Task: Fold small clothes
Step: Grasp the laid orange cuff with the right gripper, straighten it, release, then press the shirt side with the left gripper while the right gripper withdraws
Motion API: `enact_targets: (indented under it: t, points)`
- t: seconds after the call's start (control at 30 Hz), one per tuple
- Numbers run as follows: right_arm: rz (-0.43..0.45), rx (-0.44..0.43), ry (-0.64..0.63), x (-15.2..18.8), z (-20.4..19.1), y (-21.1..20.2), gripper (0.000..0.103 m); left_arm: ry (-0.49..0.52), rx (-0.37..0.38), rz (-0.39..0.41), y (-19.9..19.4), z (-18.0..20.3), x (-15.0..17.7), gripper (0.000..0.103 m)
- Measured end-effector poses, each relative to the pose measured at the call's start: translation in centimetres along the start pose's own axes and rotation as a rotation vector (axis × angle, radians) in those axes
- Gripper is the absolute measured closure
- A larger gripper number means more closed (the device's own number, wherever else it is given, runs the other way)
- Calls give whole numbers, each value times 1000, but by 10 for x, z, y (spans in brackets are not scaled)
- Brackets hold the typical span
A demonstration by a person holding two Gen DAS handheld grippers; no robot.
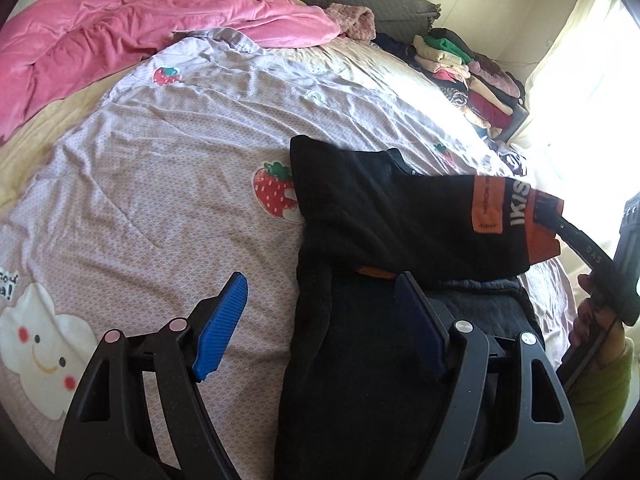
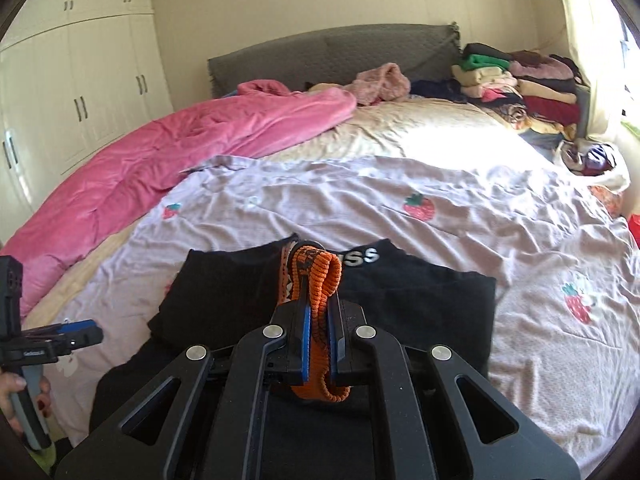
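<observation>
A small black garment (image 1: 360,216) with an orange ribbed cuff (image 1: 540,232) and white lettering lies on the lilac strawberry sheet (image 1: 160,200). My right gripper (image 2: 320,320) is shut on the orange cuff (image 2: 316,280) and holds a sleeve lifted over the garment's body (image 2: 420,300); it also shows in the left wrist view (image 1: 548,208). My left gripper (image 1: 320,312) is open and empty, low over the garment's left edge, one blue pad (image 1: 220,328) over the sheet, the other over the black cloth. It shows at the left in the right wrist view (image 2: 76,328).
A pink blanket (image 1: 120,32) lies bunched at the far left of the bed. A stack of folded clothes (image 2: 520,84) sits at the far right by the grey headboard (image 2: 320,52). White wardrobes (image 2: 80,80) stand to the left. A bag (image 2: 592,160) sits at the bed's right edge.
</observation>
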State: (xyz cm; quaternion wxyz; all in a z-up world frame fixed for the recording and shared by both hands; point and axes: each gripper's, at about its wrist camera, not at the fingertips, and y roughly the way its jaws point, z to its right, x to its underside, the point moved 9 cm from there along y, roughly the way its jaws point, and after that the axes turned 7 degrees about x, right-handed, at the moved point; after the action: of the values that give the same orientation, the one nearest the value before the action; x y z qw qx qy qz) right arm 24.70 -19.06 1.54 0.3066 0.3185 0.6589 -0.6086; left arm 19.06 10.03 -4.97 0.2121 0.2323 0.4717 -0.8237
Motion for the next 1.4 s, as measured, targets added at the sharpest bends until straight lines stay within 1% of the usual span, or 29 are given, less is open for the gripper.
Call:
enact_targets:
  t: [0.2,0.3,0.37,0.4,0.43,0.47,0.53,0.57,0.6,0.63,0.67,0.7,0.73,0.8,0.83,0.87,0.93,1.0,1.03,1.07,1.1,1.17,1.3,1.4]
  points:
    - [-21,32,21,10,18,11,98,35,-10,-13,10,11,-6,35]
    - [-25,54,23,12,24,16,98,85,-58,-13,17,14,-9,35]
    - [-26,78,11,14,29,19,98,86,-73,-33,24,10,-9,46]
    - [-31,88,14,15,31,20,97,73,-69,-43,27,7,-8,47]
    - [-41,106,18,17,35,24,93,58,-60,-48,29,4,-6,49]
    - [-61,128,17,21,39,29,93,52,-59,-49,30,2,-6,49]
    - [-80,170,29,27,48,33,78,44,-49,-63,34,0,-4,49]
    - [-82,170,32,30,48,34,76,45,-46,-73,36,-1,-2,49]
    - [-82,167,34,32,48,33,69,51,-53,-81,38,-1,-1,49]
    - [-81,163,35,36,46,32,66,69,-67,-98,42,-2,2,50]
    - [-82,153,33,38,43,31,66,89,-79,-115,46,-2,5,54]
    - [-85,129,28,42,38,31,66,102,-87,-128,49,-3,7,56]
    - [-91,116,26,44,34,31,63,123,-101,-144,54,-3,9,60]
    - [-109,92,16,51,23,33,62,159,-136,-161,60,-6,11,68]
    - [-117,74,8,54,16,35,62,184,-150,-171,66,-5,12,75]
    - [-125,65,1,56,11,36,62,195,-157,-173,69,-6,12,77]
    - [-138,41,-10,58,0,40,62,227,-181,-166,77,-5,9,77]
    - [-145,27,-17,57,-8,45,62,245,-186,-144,82,-3,4,77]
    - [-145,23,-25,57,-12,46,62,260,-182,-120,84,-1,0,80]
    - [-146,19,-31,56,-15,49,62,269,-168,-109,86,2,-2,92]
    - [-154,19,-35,57,-17,52,62,261,-142,-109,89,4,-3,93]
    - [-164,17,-33,58,-18,57,62,216,-120,-99,86,0,-4,95]
    - [-202,54,-12,66,-8,68,62,117,-100,-51,71,-14,-4,95]
    - [-242,93,8,76,4,75,62,105,-105,-54,69,-17,3,95]
